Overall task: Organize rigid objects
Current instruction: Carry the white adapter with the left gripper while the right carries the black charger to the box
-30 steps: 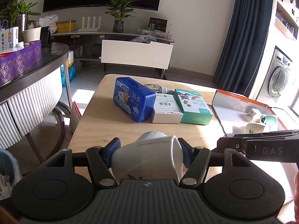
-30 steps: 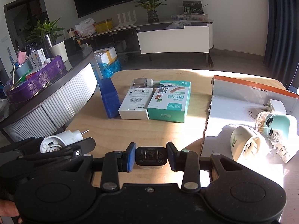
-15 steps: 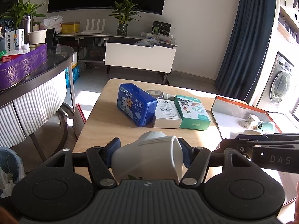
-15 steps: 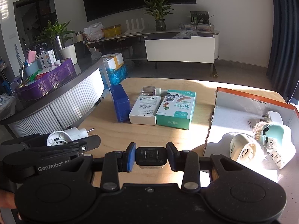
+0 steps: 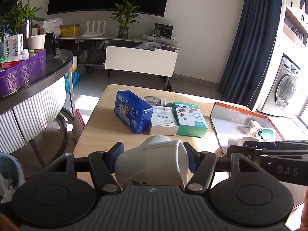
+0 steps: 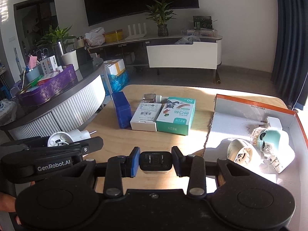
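Left tongs (image 5: 153,156) clamp a white plug-in device (image 5: 154,159), its long axis toward twelve o'clock. Right tongs (image 6: 155,160) clamp a black charger (image 6: 155,160), prongs facing six o'clock.

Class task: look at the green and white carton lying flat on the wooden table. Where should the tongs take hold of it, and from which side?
Grip the green and white carton across its two long side faces, coming down from above. It lies flat, so these faces are upright and parallel. The white box lies close against its left side, leaving little room there; probably slide the carton right first.
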Demonstrator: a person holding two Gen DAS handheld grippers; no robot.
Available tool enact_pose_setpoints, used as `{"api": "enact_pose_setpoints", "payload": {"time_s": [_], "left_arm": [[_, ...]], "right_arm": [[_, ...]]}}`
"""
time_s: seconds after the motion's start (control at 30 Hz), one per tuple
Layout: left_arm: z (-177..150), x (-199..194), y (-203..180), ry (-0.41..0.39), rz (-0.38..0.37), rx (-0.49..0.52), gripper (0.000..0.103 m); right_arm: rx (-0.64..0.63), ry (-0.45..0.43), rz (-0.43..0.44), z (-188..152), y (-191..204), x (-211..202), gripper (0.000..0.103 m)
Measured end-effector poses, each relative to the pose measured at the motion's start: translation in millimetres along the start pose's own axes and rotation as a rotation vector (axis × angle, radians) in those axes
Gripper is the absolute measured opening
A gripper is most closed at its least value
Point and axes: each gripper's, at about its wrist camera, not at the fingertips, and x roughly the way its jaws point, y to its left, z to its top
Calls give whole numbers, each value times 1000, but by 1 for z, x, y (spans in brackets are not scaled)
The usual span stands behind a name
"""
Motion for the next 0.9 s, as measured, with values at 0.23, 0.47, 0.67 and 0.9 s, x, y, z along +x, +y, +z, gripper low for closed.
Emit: {"api": "enact_pose_setpoints", "payload": {"time_s": [0.23, 0.47, 0.67, 0.9], "left_arm": [[-2, -5, -7, 16, 13, 1, 66], [-2, -11, -17, 25, 2, 9, 66], [-2, -14, -26, 28, -13, 18, 66], [-1, -18, -36, 22, -30, 34, 66]], "right_arm": [[12, -11, -10, -3, -5, -13, 44], [23, -25, -17, -4, -11, -25, 44], [27, -39, -25, -5, -15, -36, 44], [41, -54, -40, -5, -22, -48, 44]]}}
